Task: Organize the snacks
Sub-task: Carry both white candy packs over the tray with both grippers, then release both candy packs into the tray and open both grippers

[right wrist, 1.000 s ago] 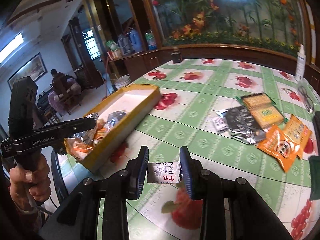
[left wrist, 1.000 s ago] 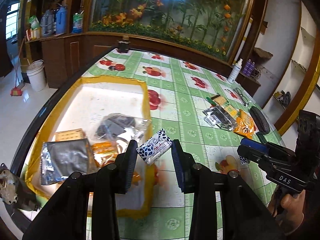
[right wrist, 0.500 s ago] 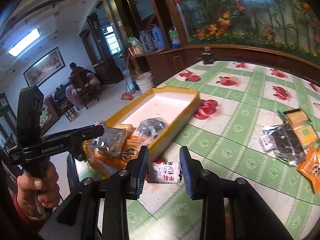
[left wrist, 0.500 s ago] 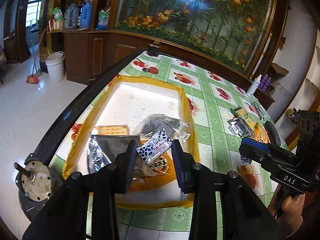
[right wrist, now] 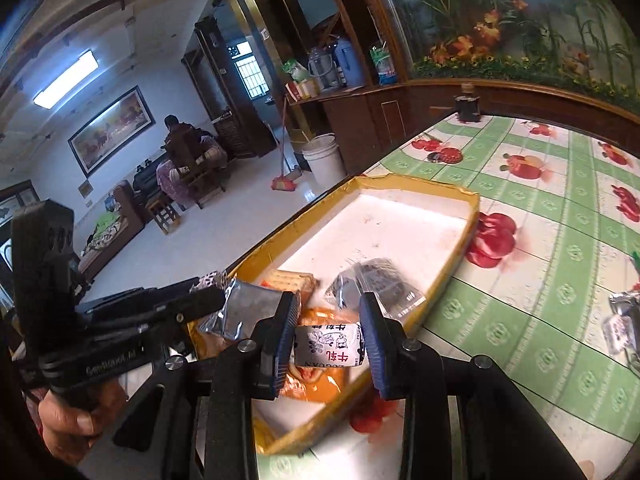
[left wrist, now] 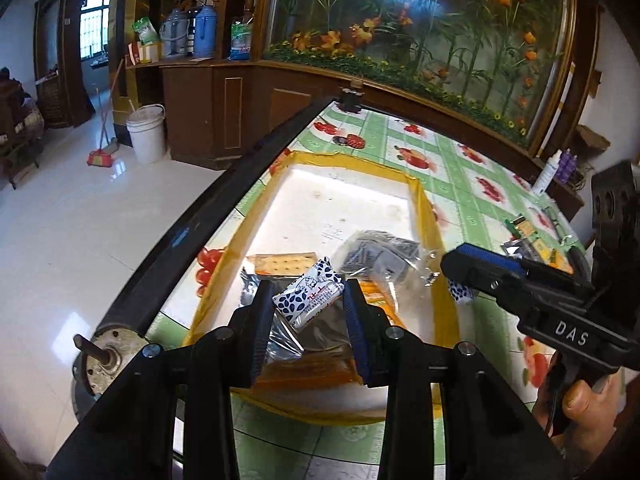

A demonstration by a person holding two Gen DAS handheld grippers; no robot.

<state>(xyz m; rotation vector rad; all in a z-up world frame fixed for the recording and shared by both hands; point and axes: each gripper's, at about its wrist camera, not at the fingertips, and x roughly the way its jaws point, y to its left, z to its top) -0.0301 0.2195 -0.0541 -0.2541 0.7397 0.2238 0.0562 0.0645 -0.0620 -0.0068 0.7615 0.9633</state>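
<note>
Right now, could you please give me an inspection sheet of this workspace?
Surface: table under a green checked cloth with fruit prints.
Job's things: yellow tray holding crackers, silver packet, dark packet, orange packets.
Clutter: more snacks at the far right of the table; a dark bottle at the far edge.
Grippers: left gripper shut on a candy; right gripper shut on a second candy.
Cables: nothing seen.
Surroundings: white bucket, broom, seated person.
</note>
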